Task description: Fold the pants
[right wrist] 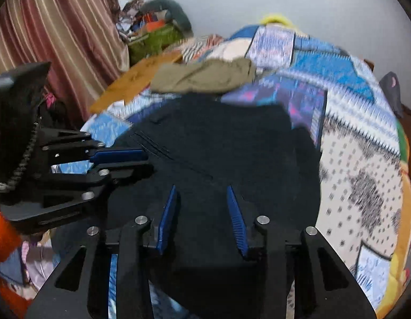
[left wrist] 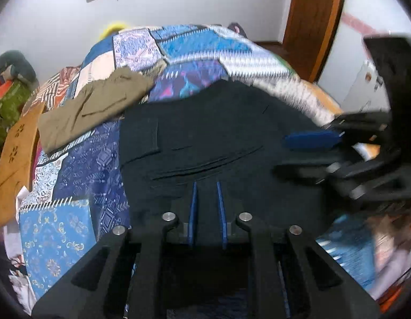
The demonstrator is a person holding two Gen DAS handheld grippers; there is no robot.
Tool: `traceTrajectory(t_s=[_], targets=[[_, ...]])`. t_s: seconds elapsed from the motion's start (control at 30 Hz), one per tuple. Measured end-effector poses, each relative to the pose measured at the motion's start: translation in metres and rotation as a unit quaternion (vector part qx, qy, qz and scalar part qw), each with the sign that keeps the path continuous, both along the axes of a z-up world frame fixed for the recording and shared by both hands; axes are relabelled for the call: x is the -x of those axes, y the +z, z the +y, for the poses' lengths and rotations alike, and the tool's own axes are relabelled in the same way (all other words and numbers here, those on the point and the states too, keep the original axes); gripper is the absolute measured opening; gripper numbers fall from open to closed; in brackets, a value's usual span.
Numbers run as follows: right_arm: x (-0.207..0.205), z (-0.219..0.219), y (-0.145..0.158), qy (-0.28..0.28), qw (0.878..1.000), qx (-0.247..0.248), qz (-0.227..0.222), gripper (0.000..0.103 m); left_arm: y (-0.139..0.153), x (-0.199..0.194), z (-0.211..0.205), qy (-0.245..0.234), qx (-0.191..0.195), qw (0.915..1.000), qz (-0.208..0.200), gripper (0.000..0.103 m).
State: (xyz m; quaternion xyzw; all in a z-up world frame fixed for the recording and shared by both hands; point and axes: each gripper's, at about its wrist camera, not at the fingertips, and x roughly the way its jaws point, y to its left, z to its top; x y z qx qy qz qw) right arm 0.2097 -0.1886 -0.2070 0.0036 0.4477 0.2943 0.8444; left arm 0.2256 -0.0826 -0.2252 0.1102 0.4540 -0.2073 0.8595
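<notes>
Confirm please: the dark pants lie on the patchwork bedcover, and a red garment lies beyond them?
Not red. The garment beyond the dark pants is olive-khaki, as the left wrist view shows. The pants do lie on the patchwork bedcover.

Soft indoor light, motion blur, fisheye bending, dark vignetted corners

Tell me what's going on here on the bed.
A person with a gripper in each hand is folding dark pants spread on a patchwork quilt. The left gripper and right gripper both sit over the near edge, jaws apart, neither clearly pinching cloth. Olive pants lie farther back.
</notes>
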Motion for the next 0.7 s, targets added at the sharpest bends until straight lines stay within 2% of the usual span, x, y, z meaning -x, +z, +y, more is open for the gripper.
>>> traceTrajectory(t_s=[0.13, 0.4, 0.43, 0.5, 0.6, 0.67, 0.7], targets=[[0.014, -0.01, 0.003, 0.007, 1.0, 0.008, -0.006, 0.031, 0.001, 0.008, 0.017, 0.011, 0.006, 0.9999, -0.001, 0.016], [0.04, -0.047, 0.014, -0.026, 1.0, 0.014, -0.007, 0.032, 0.004, 0.03, 0.046, 0.021, -0.004, 0.9998, -0.007, 0.016], [0.044, -0.051, 0.016, -0.034, 0.999, 0.02, -0.007, 0.04, 0.006, 0.032, 0.049, 0.029, -0.008, 0.9995, -0.011, 0.016], [0.049, -0.059, 0.017, -0.048, 0.998, 0.038, -0.006, 0.042, 0.011, 0.035, 0.06, 0.049, -0.009, 0.9986, -0.017, 0.016], [0.052, -0.077, 0.02, -0.072, 0.997, 0.026, 0.005, 0.047, 0.021, 0.029, 0.078, 0.083, 0.001, 0.9963, -0.021, 0.017], [0.05, -0.081, 0.023, -0.087, 0.996, 0.026, 0.002, 0.048, 0.026, 0.02, 0.086, 0.098, 0.012, 0.995, -0.015, 0.021], [0.048, -0.082, 0.025, -0.095, 0.995, 0.028, -0.004, 0.048, 0.028, 0.016, 0.088, 0.102, 0.015, 0.9946, -0.013, 0.03]])
